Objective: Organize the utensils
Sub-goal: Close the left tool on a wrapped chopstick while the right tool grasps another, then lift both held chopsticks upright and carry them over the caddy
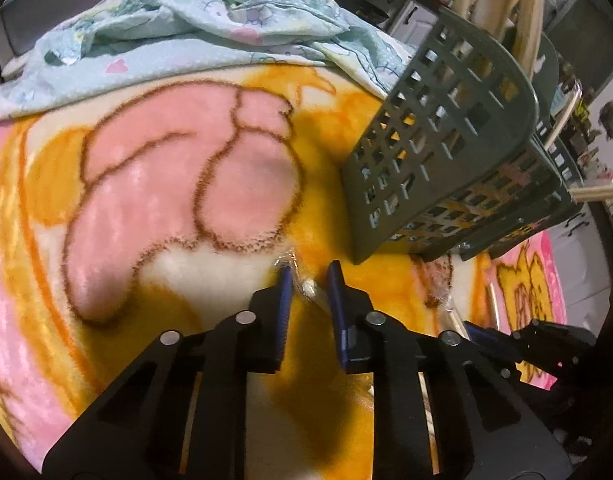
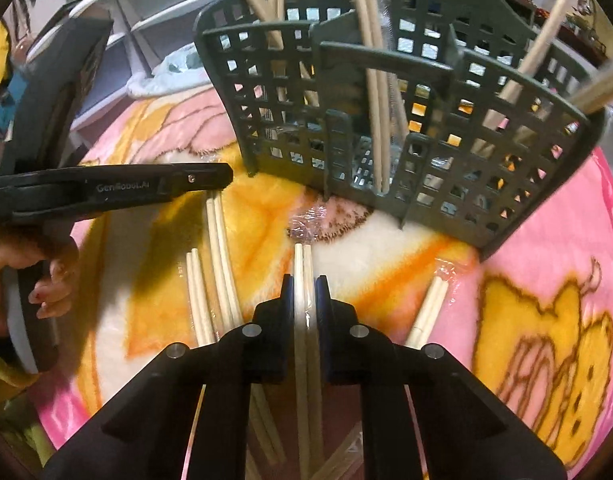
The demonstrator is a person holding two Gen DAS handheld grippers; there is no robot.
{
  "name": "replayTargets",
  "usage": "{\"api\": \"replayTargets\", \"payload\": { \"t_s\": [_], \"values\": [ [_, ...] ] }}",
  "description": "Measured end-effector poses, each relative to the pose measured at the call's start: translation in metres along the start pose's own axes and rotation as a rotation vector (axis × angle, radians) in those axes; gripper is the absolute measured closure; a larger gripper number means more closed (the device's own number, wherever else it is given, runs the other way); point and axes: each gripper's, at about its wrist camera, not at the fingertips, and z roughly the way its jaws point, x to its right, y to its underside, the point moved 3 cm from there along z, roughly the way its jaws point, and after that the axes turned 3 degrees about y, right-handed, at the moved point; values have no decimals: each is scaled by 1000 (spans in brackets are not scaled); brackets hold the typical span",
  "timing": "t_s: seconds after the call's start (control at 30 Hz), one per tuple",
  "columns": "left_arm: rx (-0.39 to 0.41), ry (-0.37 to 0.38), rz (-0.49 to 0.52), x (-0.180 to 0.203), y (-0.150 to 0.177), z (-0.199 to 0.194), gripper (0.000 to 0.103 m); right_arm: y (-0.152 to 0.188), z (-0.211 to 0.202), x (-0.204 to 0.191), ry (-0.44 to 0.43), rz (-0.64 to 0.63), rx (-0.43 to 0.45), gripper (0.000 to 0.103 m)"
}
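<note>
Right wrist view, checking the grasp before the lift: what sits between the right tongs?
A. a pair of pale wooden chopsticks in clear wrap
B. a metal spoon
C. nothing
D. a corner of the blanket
A: the right tongs are closed on a pair of pale wooden chopsticks that runs out past the blue pads toward the grey-green plastic lattice utensil basket.

Fleece blanket [image 2: 386, 248] carries green basket [image 2: 426, 120], loose chopstick pairs [image 2: 222, 264]

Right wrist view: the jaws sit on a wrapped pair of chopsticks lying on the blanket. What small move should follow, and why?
Probably a short lift straight up. The right gripper is shut on the wrapped chopstick pair, which lies on the blanket just short of the green basket. The basket already holds upright chopsticks, so raising the pair clear of the fabric comes before carrying it over the rim.
</note>
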Motion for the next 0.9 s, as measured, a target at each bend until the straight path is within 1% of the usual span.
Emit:
{"api": "replayTargets", "payload": {
  "t_s": [0.17, 0.3, 0.63, 0.9],
  "values": [
    [6, 48, -51, -10, 0, -5, 96, 5, -24, 6, -22, 46, 50, 92],
    [27, 77, -59, -8, 2, -15, 98, 4, -41, 9, -22, 53, 88, 92],
    [134, 155, -4, 19, 2, -69, 99, -1, -79, 20, -20, 67, 168, 92],
    [167, 194, 49, 44, -3, -94, 99, -9, -91, 14, -19, 52, 215, 92]
  ]
}}
